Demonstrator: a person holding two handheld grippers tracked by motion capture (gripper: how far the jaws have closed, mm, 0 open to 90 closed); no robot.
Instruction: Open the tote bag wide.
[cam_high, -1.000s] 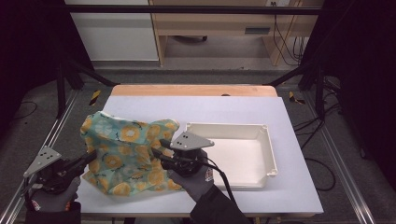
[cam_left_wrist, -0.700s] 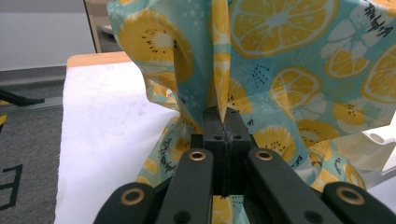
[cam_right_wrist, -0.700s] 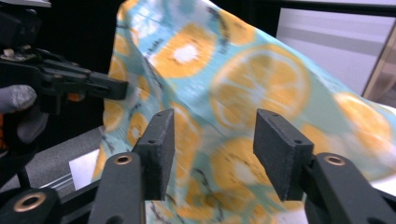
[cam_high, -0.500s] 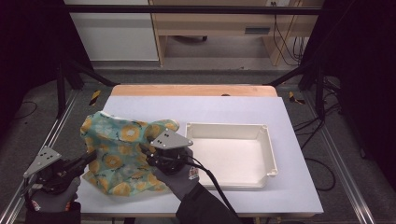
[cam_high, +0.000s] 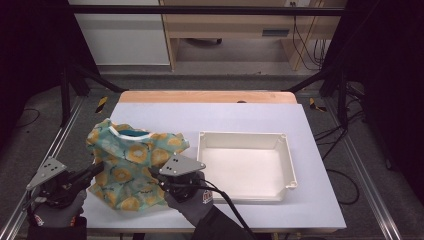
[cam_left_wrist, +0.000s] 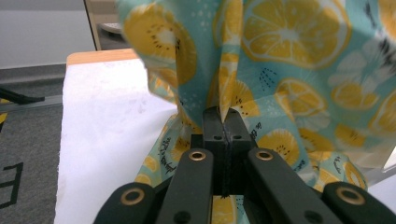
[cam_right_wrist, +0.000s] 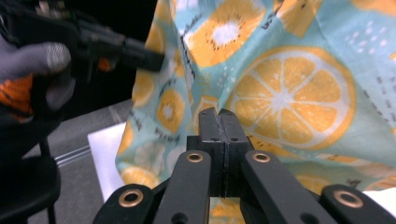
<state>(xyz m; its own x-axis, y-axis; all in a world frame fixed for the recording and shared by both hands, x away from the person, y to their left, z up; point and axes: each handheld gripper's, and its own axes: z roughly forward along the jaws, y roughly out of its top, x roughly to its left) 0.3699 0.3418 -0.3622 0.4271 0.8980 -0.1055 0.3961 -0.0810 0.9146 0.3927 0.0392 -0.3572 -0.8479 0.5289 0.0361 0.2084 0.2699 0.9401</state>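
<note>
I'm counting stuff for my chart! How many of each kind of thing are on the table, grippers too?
Lemon-print cloth: 1
White tray: 1
Grippers: 2, left gripper and right gripper, each shut on the cloth
Total: 4

**Bright table, dark surroundings, soft close-ups**

Even overhead light brightens the white rectangular table top (cam_high: 260, 117), while both sides of the high view fall into deep black. The shallow white plastic tray (cam_high: 292, 165) casts only a faint shadow. In both gripper views the teal, orange-slice-printed cloth (cam_right_wrist: 299, 93) looks softly blurred up close, and the near black jaws are slightly out of focus.
</note>
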